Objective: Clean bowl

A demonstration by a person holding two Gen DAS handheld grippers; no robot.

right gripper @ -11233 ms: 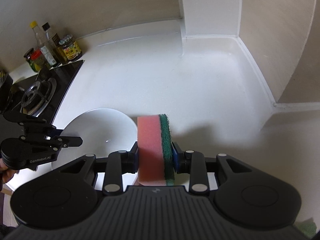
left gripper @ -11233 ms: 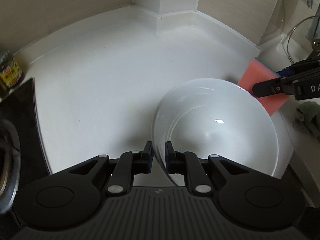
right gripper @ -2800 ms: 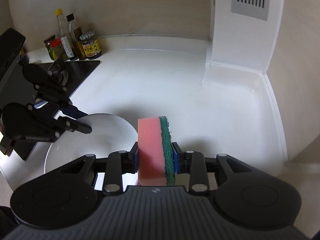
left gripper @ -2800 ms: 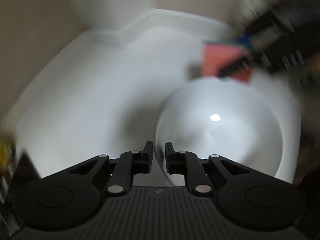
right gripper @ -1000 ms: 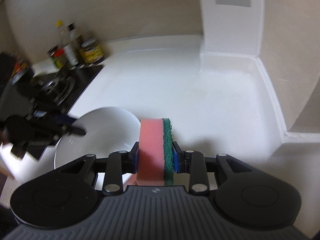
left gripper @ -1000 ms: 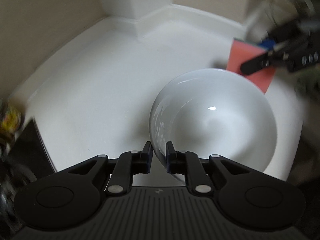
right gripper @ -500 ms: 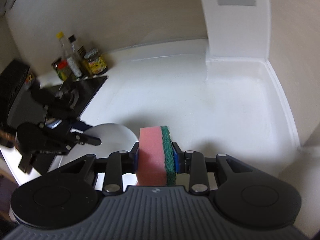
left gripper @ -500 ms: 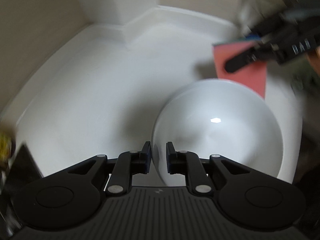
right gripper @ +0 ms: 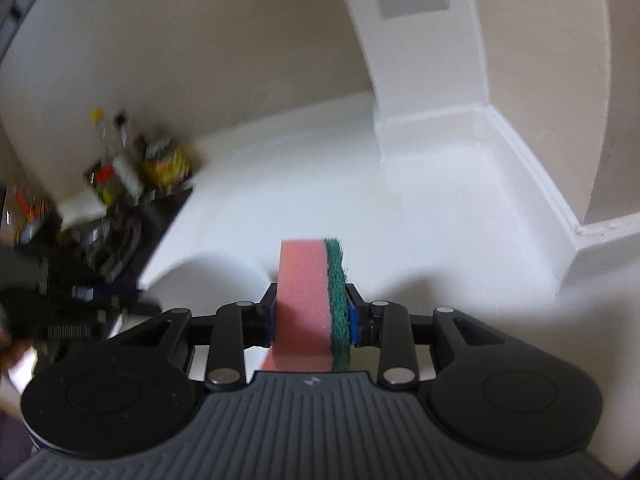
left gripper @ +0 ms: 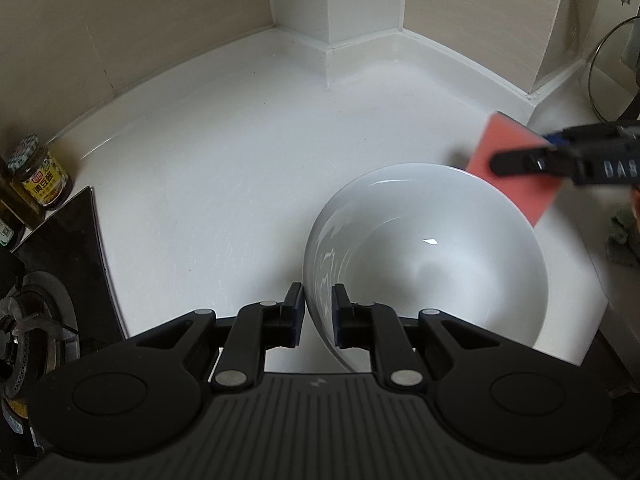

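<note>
Bowl (left gripper: pixel 432 264) on white counter (left gripper: pixel 224 184), near rim pinched by left gripper (left gripper: pixel 316 312). Right gripper (right gripper: pixel 311 312) clamped on sponge (right gripper: pixel 310 304), just beyond far-right rim, outside. Needs move inward and down, pink face toward bowl.

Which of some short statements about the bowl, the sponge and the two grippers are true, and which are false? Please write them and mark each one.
1. The left gripper pinches the rim of the white bowl. True.
2. The right gripper is open and holds nothing. False: it is shut on the sponge.
3. The sponge is pink with a green scouring layer. True.
4. The sponge is pressed against the bottom of the bowl. False: it is beyond the bowl's far rim.
</note>
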